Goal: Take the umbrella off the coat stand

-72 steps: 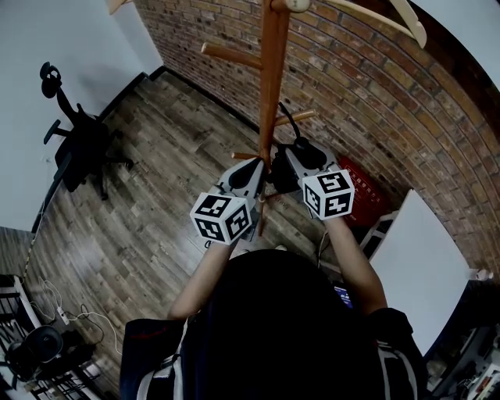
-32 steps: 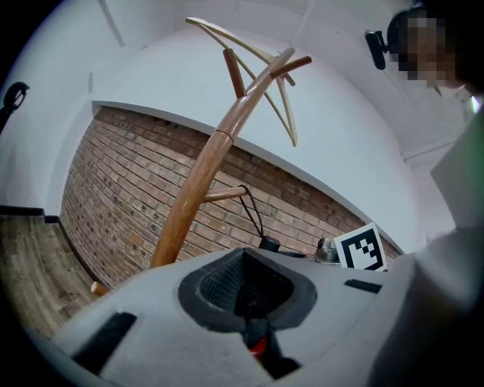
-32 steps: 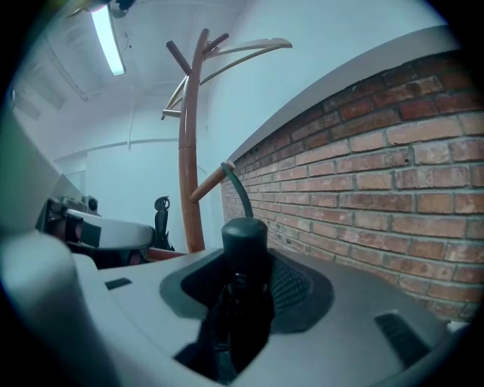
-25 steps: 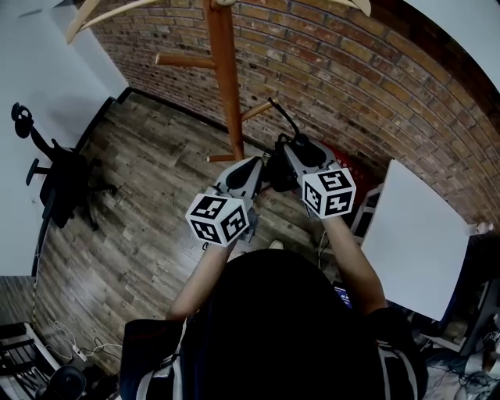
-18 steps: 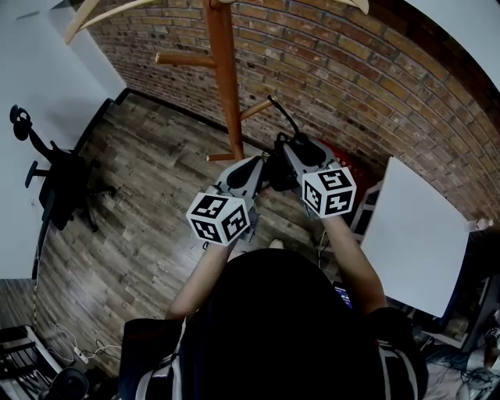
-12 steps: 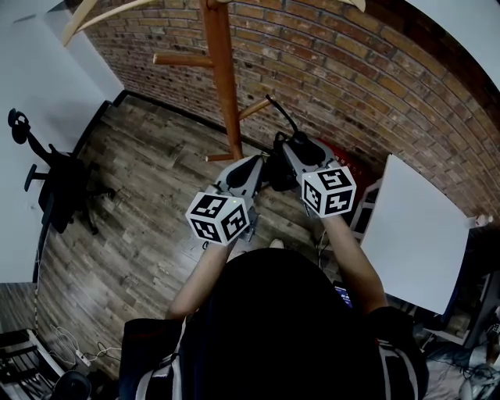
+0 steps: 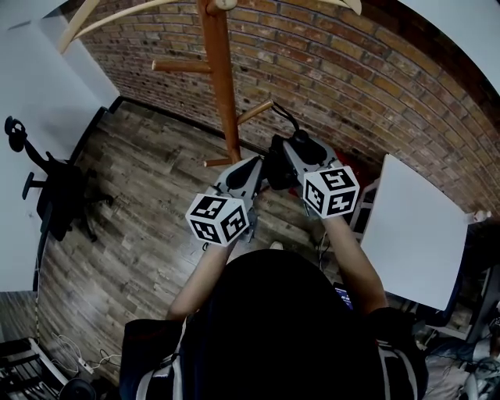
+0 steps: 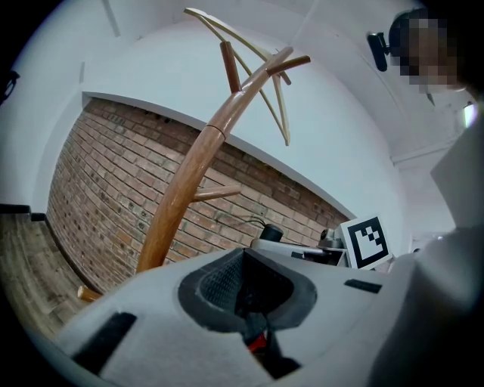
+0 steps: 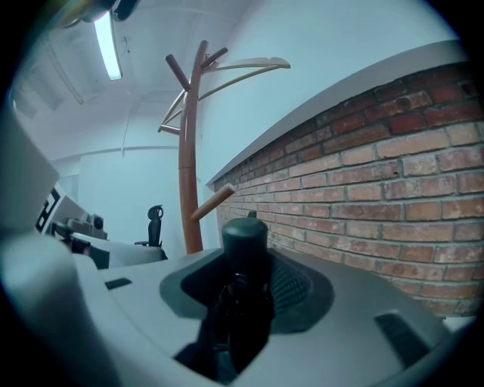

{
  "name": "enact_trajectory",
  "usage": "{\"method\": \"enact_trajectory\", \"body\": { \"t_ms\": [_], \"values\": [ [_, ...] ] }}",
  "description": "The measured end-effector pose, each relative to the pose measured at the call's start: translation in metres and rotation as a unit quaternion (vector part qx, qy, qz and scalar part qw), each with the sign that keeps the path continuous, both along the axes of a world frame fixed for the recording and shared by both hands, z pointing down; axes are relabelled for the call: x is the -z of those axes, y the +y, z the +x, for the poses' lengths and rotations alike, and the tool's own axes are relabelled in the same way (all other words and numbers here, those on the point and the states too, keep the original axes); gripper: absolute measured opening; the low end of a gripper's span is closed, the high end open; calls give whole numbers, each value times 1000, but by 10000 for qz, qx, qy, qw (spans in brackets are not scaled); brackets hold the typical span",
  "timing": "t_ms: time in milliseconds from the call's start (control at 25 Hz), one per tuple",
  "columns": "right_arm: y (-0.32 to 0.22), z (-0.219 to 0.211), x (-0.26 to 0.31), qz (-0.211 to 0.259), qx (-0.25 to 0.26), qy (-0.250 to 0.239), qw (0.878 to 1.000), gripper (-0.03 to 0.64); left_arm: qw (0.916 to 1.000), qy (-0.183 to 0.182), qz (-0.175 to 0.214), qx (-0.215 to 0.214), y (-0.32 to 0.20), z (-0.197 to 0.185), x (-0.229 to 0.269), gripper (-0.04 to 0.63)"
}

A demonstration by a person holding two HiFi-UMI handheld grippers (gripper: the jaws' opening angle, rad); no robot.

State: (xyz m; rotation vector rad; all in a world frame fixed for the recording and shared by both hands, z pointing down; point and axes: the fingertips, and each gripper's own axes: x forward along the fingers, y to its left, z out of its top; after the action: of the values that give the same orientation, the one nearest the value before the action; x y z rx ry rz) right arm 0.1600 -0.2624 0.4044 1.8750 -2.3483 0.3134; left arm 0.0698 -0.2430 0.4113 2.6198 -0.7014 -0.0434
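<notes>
The folded black umbrella [image 7: 275, 170] hangs between my two grippers, apart from the wooden coat stand [image 7: 220, 78]. My right gripper [image 7: 284, 155] is shut on its handle end; in the right gripper view the round black handle [image 9: 243, 242] stands up between the jaws of the right gripper [image 9: 242, 298]. The thin wrist strap [image 7: 285, 117] loops up near a lower peg [image 7: 254, 112] without hooking it. My left gripper [image 7: 256, 166] meets the umbrella's other side; the left gripper [image 8: 246, 295] has dark fabric between its closed jaws. The stand [image 8: 189, 181] rises just beyond.
A brick wall [image 7: 375, 86] runs behind the stand. A white table [image 7: 414, 226] stands at the right, and a black office chair [image 7: 55, 195] at the left on the wood floor. Wooden hangers [image 7: 86, 23] hang from the stand's top.
Since the earliest frame the umbrella and both grippers have come away from the stand's pole, which now sits further left. Over the last second the grippers have barely moved.
</notes>
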Motion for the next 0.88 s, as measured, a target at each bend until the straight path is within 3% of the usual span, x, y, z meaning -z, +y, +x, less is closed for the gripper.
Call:
{"method": "enact_trajectory", "body": {
  "t_ms": [480,880],
  "values": [
    [18,4,-6,-97,-268,-25,9996,169,9998,6,-84,-194,7,-1,-5,20],
    [41,-22,-10,-134,-330,-45,9994,169,9994,-53,-66,-332,31,-23,-7,20]
  ]
}}
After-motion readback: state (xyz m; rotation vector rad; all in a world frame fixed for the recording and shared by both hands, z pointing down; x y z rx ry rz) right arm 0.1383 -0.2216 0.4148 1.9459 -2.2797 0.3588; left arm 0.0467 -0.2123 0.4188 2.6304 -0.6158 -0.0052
